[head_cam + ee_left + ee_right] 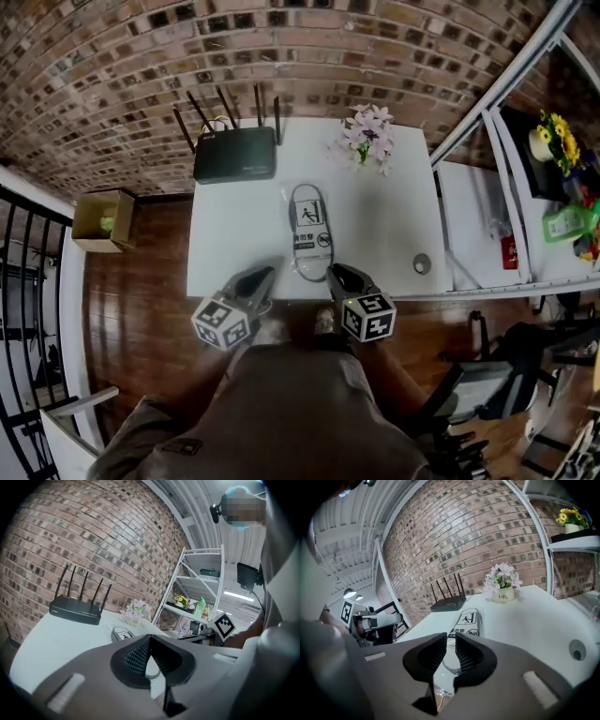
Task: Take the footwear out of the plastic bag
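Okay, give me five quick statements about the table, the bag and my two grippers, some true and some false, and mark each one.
1. The plastic bag lies flat on the white table. True.
2. In the head view the router stands to the right of the pink flowers. False: the router is at the table's back left and the pink flowers are at the back right.
3. The left gripper has its jaws together with nothing between them. True.
4. The cardboard box sits on the table beside the bag. False: the cardboard box is on the wooden floor, left of the table.
5. The right gripper has its jaws a little apart. True.
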`<state>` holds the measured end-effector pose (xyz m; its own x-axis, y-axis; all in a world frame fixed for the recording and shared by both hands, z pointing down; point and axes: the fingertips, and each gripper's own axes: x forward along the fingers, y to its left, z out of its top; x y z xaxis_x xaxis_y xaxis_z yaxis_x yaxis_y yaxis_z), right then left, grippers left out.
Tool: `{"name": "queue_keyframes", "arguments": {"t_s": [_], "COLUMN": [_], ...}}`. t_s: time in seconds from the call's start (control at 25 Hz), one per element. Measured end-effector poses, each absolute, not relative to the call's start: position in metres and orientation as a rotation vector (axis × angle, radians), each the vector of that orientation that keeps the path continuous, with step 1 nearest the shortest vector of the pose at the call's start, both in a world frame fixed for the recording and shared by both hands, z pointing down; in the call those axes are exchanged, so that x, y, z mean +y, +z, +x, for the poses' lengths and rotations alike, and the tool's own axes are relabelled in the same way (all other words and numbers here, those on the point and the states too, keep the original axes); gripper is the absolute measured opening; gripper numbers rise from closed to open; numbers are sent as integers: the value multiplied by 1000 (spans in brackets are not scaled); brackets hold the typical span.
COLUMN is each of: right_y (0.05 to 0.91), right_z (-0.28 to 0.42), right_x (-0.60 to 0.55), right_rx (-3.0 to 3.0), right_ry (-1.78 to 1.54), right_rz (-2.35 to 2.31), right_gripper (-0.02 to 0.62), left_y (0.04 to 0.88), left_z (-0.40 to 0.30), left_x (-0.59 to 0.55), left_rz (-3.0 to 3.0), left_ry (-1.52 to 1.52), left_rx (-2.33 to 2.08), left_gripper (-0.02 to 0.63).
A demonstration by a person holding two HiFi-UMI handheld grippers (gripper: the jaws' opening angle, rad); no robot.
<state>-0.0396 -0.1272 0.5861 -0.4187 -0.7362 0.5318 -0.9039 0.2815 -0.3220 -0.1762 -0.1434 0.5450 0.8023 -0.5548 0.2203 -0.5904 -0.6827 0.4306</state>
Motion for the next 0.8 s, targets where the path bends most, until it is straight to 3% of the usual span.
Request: {"name": "queue_keyframes", "arguments": {"t_s": [0.56, 0.8], "right_y": [673, 699], "right_z": [-27, -30], "right_x": [-183, -189], "right_rx": [-2085, -2049], "right_ry": [1070, 1170], "right_rz": [1308, 1218], "right_gripper": [294, 307], "left_y": [543, 549], "left_z": [-189, -200], "left_x": [-169, -169], "left_rz": [2474, 2438], "left_ry": [135, 159], "left_rx": [-967, -1017], "left_gripper": [2, 2]}}
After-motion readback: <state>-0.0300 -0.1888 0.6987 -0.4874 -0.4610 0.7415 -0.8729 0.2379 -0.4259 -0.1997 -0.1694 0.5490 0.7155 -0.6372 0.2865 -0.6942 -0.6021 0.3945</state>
